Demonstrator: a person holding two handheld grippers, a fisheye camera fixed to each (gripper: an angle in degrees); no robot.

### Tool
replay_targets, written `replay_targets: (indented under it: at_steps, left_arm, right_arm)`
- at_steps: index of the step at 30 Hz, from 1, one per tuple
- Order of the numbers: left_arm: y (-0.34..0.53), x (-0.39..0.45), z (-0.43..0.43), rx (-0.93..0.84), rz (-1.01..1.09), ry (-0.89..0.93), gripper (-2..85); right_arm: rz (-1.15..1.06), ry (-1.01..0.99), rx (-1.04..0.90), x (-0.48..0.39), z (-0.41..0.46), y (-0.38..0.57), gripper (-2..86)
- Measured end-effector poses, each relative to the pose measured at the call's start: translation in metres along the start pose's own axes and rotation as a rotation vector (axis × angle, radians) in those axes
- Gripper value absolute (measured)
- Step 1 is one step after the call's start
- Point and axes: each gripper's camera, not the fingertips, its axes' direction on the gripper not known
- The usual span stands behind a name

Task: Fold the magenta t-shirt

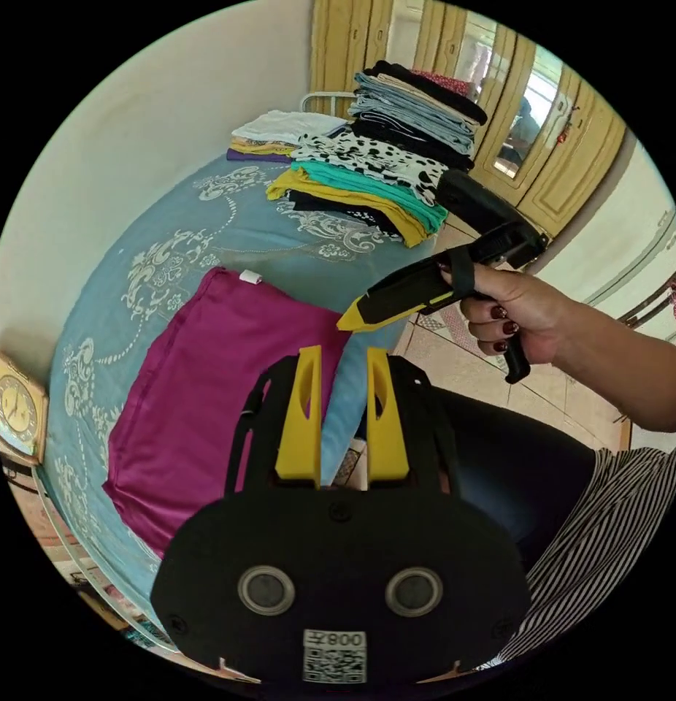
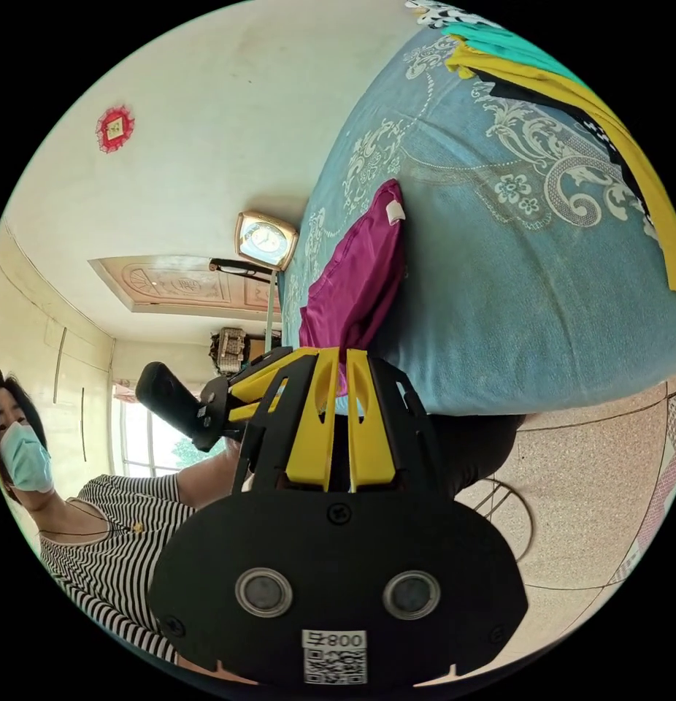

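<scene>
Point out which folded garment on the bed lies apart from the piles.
The magenta t-shirt, folded alone on the blue bedspread; the others sit stacked.

The bed [image 1: 279, 241] carries the folded magenta shirt [image 1: 206, 394] near its edge and stacks [image 1: 367, 175] of folded clothes farther along.
</scene>
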Motion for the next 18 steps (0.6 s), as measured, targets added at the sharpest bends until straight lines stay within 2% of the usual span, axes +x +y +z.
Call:
replay_targets:
  at_steps: [5,11,18]
  left_arm:
    - [-0.025,0.016,0.024,-0.103,0.019,-0.177,3.5]
    - [-0.022,-0.016,0.012,-0.006,-0.19,-0.021,1.9]
    - [-0.013,-0.043,0.002,0.065,-0.319,0.066,1.6]
  right_arm:
    - [-0.039,-0.008,-0.029,-0.011,0.012,-0.018,1.7]
    - [-0.083,-0.04,-0.007,-0.014,0.015,-0.042,2.0]
    - [0.067,-0.116,0.041,0.027,0.026,-0.094,7.6]
